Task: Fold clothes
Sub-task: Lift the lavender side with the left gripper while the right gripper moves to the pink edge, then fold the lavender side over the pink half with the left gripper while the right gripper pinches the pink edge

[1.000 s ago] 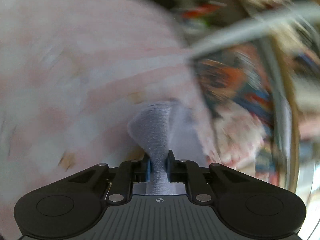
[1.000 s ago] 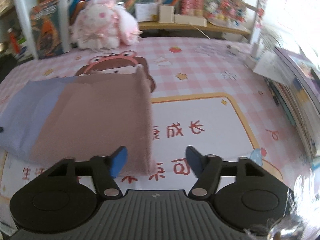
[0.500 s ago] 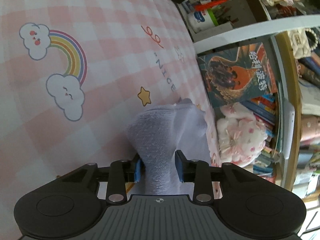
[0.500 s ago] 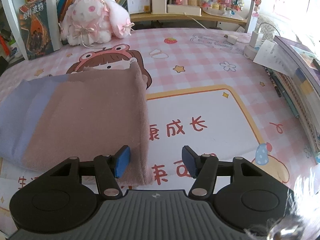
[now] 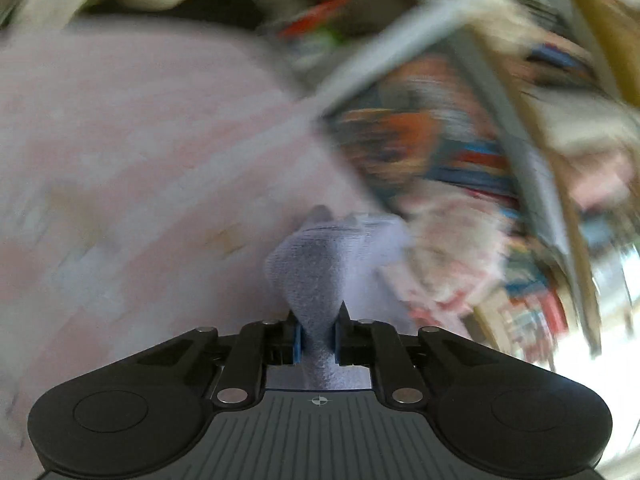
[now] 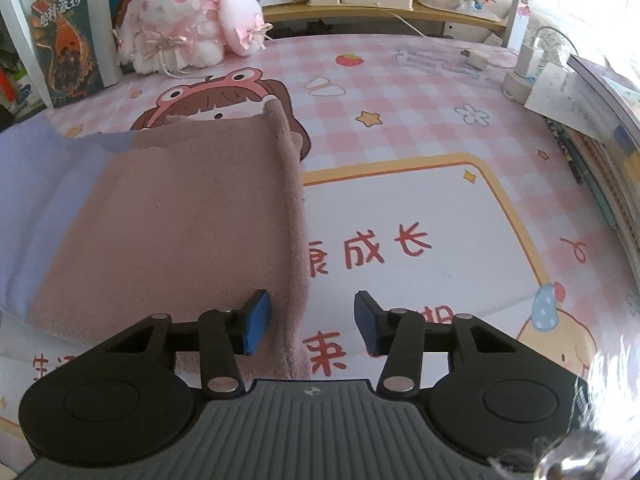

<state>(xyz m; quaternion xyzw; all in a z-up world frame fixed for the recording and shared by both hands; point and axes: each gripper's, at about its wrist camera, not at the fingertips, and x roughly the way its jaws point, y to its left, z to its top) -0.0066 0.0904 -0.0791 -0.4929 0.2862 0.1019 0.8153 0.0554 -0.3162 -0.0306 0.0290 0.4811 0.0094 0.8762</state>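
The left gripper is clamped on a bunched fold of lavender cloth, which rises from between the two blue pads and spreads toward the upper right. Half a second ago the pads stood a little wider around the same fold; they have just been closing, and the cloth is pinched between them. The left view, sharp half a second ago with a rainbow and clouds on the pink checked table cover, is now smeared with blur, and only the pink cover and vague shelves of books can be made out.

The right gripper is held apart, its jaws narrower than a second ago after closing; the right edge of the brown cloth lies between them, near the left pad, and nothing is pressed. It is aimed steeply down at the table, and the brown cloth fills more of the view than before.

One brown cloth is counted, folded and lying flat on one lavender cloth that shows along its left side. One plush rabbit is seen at the back, beside one upright book. Two white chargers sit at the far right.
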